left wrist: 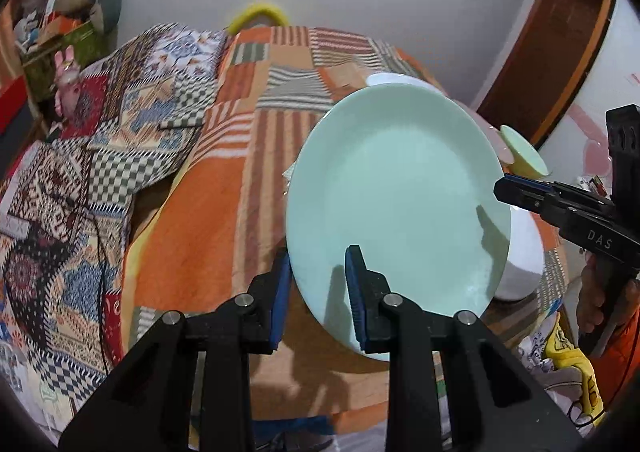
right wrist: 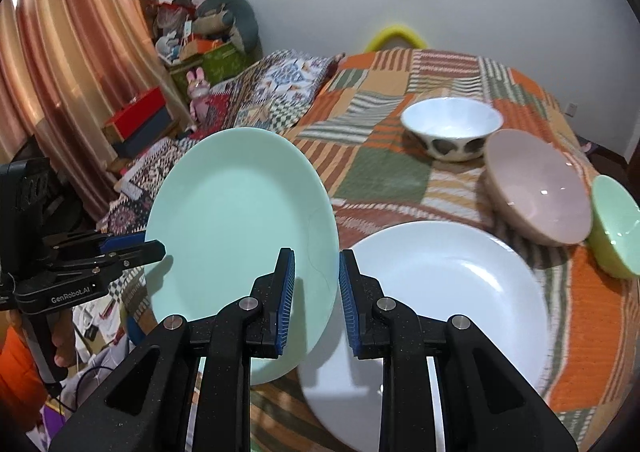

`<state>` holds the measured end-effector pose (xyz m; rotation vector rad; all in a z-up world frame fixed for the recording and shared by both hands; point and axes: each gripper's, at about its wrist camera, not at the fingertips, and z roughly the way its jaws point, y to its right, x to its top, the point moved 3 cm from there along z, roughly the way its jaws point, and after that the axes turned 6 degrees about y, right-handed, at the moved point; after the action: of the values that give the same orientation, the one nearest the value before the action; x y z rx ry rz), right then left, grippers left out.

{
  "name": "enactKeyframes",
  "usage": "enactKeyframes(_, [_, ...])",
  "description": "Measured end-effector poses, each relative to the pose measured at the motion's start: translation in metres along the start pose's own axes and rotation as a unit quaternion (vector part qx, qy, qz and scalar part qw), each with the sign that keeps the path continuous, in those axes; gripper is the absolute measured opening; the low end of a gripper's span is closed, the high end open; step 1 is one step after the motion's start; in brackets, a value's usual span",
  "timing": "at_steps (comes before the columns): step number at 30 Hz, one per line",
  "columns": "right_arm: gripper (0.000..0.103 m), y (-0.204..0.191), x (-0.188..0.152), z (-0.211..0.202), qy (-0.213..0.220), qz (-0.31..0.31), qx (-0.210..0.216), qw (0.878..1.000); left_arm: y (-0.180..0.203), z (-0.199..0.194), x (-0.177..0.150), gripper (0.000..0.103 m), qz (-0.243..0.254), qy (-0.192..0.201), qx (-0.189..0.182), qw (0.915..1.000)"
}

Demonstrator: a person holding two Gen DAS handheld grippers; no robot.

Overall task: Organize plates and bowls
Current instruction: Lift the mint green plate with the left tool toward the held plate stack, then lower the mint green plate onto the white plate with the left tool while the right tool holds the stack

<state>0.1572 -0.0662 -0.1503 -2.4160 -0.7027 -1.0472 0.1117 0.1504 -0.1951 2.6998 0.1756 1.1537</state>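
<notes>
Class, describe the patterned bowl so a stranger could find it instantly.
Start at the orange patchwork bedspread. Behind the white plate stands a white bowl, upright. Only it has dark blotches outside; the pink bowl and green bowl are plain and tipped.

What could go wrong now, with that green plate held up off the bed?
1. Both grippers, left and right, pinch only the rim of the green plate; tilted, it could slip out.
2. It hangs beside the white plate, so a drop might chip both.
3. The pink bowl leans on the soft quilt and may roll.
</notes>
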Motion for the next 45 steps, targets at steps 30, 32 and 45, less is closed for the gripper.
enactKeyframes(30, [0.021, 0.111, -0.04, -0.061, 0.004, 0.079, -0.087, 0.993, 0.134, 0.076, 0.008, 0.027, 0.099, -0.06, -0.055, 0.9917])
enactKeyframes(32, [0.021, 0.113, -0.042, -0.057, 0.0, 0.08, -0.087, 0.993, 0.133, 0.08, 0.007, 0.027, 0.097, -0.066, -0.053, 0.9917])
enactKeyframes(45, [0.021, 0.119, -0.055, -0.041, -0.026, 0.081, -0.089, 0.992, 0.128, 0.097, 0.002, 0.027, 0.097, -0.08, -0.035, 0.9915])
